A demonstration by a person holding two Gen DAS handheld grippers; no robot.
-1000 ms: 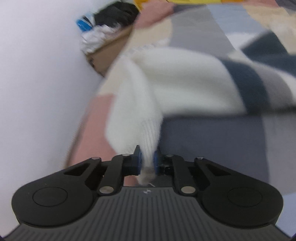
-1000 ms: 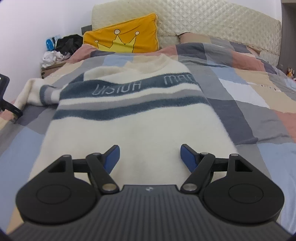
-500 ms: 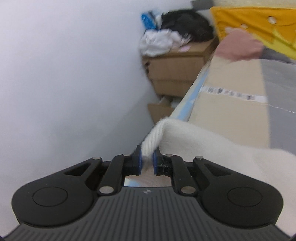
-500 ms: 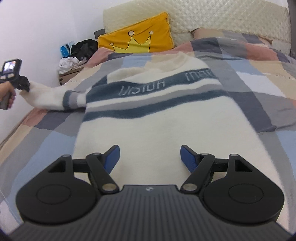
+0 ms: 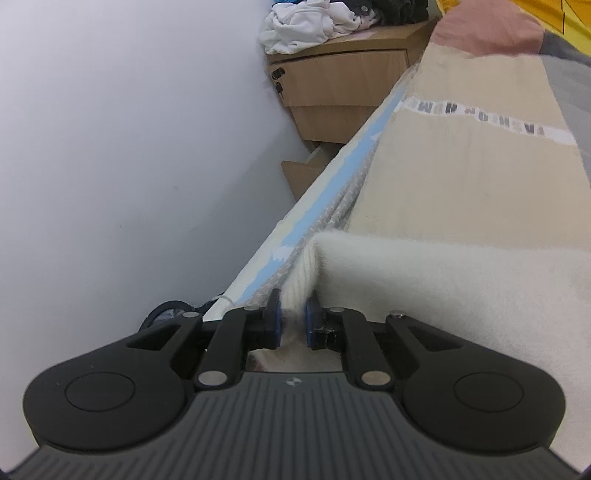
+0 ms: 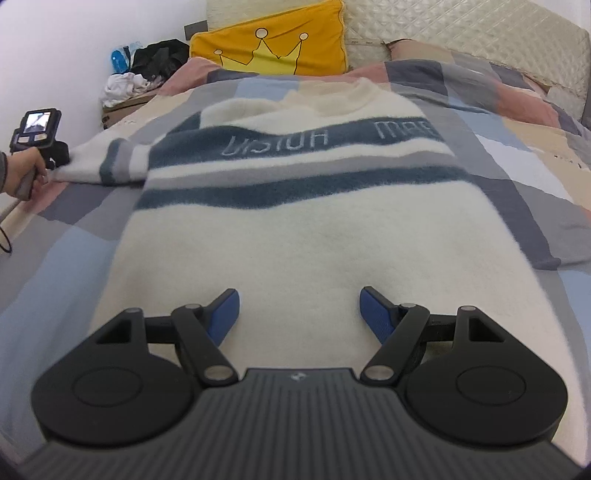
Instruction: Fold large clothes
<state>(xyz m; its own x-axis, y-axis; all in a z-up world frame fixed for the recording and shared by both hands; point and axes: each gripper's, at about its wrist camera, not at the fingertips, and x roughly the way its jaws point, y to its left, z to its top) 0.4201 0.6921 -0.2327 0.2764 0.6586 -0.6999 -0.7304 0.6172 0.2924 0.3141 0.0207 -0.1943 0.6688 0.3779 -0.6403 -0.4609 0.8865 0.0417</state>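
Note:
A cream sweater (image 6: 314, 229) with dark blue and grey stripes lies flat on the patchwork bed cover (image 6: 66, 258), neck toward the pillows. Its sleeve (image 6: 107, 164) is stretched out to the left edge of the bed. My left gripper (image 5: 293, 317) is shut on the ribbed cuff (image 5: 301, 275) of that sleeve at the bed's edge; a hand holds it at far left in the right wrist view (image 6: 61, 160). Over the sweater's lower body, my right gripper (image 6: 299, 314) is open, with nothing between its blue pads (image 6: 225, 314).
A white wall (image 5: 129, 166) runs close along the bed's left side. A wooden nightstand (image 5: 340, 77) piled with clothes stands at the corner. A yellow crown pillow (image 6: 273, 48) leans on the quilted headboard (image 6: 461, 33). Bare bed cover (image 6: 535, 147) lies right of the sweater.
My left gripper has pulled the sleeve cuff outward to the bed's left edge, straightening the sleeve. My right gripper has shifted slightly and stays open over the sweater.

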